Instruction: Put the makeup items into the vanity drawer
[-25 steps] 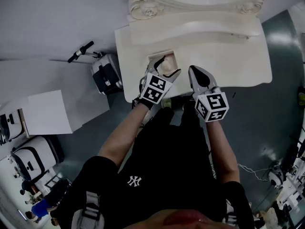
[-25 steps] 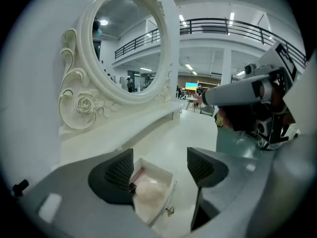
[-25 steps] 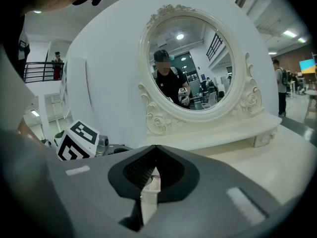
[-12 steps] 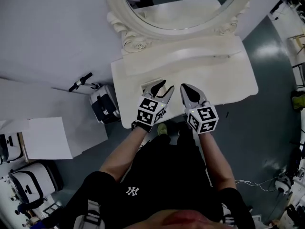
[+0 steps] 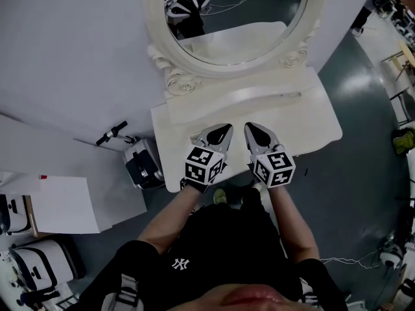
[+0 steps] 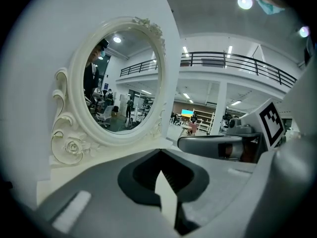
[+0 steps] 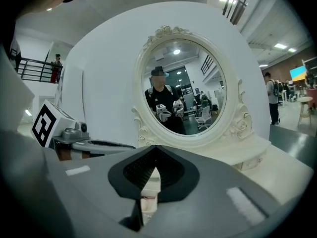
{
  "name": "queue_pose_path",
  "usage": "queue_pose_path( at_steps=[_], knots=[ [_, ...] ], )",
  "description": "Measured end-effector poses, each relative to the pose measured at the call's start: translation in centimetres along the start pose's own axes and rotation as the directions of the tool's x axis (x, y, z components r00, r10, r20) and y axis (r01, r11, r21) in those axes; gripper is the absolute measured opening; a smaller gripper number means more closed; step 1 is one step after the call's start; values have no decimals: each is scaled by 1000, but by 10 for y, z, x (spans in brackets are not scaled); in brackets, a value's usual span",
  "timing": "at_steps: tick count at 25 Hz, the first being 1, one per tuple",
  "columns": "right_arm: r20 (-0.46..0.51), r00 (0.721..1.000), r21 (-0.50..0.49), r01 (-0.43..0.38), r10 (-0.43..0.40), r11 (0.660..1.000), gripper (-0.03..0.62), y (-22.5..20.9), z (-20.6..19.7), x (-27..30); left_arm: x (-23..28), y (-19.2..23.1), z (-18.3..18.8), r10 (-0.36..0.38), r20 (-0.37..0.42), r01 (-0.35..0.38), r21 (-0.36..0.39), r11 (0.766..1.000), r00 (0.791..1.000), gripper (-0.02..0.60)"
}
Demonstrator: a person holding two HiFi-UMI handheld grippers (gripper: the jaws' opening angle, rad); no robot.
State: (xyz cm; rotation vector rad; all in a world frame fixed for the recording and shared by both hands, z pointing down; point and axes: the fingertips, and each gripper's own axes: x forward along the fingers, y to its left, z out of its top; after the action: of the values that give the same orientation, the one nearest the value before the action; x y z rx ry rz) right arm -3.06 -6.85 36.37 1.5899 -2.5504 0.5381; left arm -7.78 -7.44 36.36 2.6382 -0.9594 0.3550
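Note:
A cream vanity (image 5: 311, 122) with an oval mirror (image 5: 233, 18) stands in front of me. Both grippers hover side by side over its top near the front edge. My left gripper (image 5: 222, 129) is shut with nothing between its tips (image 6: 159, 153). My right gripper (image 5: 251, 128) is also shut and holds nothing (image 7: 156, 148). No makeup item shows in any view. A corner of the small drawer opening (image 5: 196, 137) peeks out at the left gripper's left side; the rest is hidden. The mirror (image 7: 185, 88) reflects the person and both grippers.
A raised shelf (image 5: 259, 99) runs along the vanity's back under the mirror. On the floor to the left are a black-and-white case (image 5: 144, 164), a handlebar (image 5: 113, 135) and a white board (image 5: 58, 203). More cases (image 5: 32, 264) stand at the lower left.
The left gripper's jaws, open over the small drawer opening a second ago, have closed. Both grippers drew closer together, and the head view now takes in the whole mirror.

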Motion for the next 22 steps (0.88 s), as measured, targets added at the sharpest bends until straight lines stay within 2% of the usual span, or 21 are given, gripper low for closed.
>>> queue_pose_path(
  at_steps=[11, 22],
  knots=[
    [49, 999, 32, 10, -12, 999, 20, -9, 32, -10, -10, -19, 51, -44, 91, 44, 4, 999, 995, 0],
    [64, 997, 9, 41, -41, 999, 18, -20, 45, -12, -11, -15, 68, -40, 123, 40, 5, 999, 992, 0]
  ],
)
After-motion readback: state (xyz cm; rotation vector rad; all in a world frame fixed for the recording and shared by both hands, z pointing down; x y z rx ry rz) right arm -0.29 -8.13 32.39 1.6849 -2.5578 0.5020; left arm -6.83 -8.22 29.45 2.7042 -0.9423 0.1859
